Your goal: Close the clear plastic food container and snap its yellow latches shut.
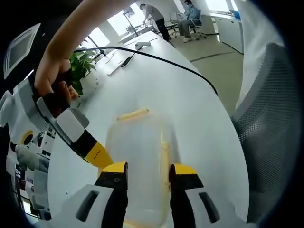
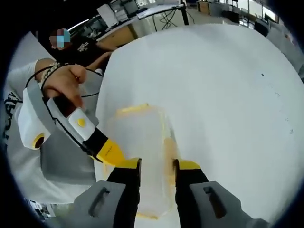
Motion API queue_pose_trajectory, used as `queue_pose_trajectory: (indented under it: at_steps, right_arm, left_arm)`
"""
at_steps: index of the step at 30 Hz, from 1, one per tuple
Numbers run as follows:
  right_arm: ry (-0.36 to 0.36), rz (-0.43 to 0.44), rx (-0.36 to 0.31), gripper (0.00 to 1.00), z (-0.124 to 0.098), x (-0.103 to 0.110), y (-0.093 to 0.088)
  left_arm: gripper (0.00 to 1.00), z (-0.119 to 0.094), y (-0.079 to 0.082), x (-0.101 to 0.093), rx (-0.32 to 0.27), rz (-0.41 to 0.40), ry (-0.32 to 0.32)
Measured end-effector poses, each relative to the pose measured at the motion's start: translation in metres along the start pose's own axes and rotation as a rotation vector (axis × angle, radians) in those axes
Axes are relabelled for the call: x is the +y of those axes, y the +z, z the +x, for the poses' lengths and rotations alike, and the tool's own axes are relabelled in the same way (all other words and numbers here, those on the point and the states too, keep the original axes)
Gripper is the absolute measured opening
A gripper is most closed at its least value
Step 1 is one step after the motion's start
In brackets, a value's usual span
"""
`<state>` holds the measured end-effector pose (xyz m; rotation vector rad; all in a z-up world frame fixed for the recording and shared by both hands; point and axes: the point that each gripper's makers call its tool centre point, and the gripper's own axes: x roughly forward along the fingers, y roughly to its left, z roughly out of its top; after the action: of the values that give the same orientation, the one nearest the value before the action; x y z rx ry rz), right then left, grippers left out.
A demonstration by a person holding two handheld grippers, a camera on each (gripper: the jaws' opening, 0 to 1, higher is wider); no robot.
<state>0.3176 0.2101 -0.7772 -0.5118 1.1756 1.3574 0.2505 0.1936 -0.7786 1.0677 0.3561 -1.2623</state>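
Clear plastic, the container (image 1: 140, 161) lies blurred on the white table (image 1: 199, 109), its near end cut off between the spread left gripper (image 1: 148, 178). The right gripper (image 2: 156, 173) also straddles it, parted; whether either touches it is unclear. Yellow latches (image 1: 133, 114) smear at its edges.

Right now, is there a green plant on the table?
Yes, a leafy green plant stands on the white table, left of the clear box.

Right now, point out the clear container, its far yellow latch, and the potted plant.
clear container (image 1: 137, 161), left gripper view, on its lid.
far yellow latch (image 1: 133, 114), left gripper view, on the latch's middle.
potted plant (image 1: 83, 64), left gripper view, on the leaves.
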Motion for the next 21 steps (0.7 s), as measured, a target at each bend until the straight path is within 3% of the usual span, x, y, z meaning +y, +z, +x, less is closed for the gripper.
queue_pose_trajectory:
  at_steps: [8,12,15,21]
  right_arm:
    - [0.007,-0.006,0.025,0.21,0.002,-0.002,0.005]
    - [0.026,0.003,0.017,0.19,0.008,0.000,-0.006]
    - [0.029,-0.001,-0.001,0.19,0.012,-0.001,-0.008]
    - [0.020,-0.005,0.028,0.21,0.015,-0.001,-0.005]
  left_arm:
    - [0.28,0.000,0.000,0.000,0.000,-0.002,0.001]
    - [0.28,0.000,0.000,-0.001,0.000,-0.004,0.004]
    - [0.28,0.000,0.000,-0.002,-0.005,-0.006,0.007]
    - [0.29,0.000,0.001,-0.003,0.005,0.001,0.014]
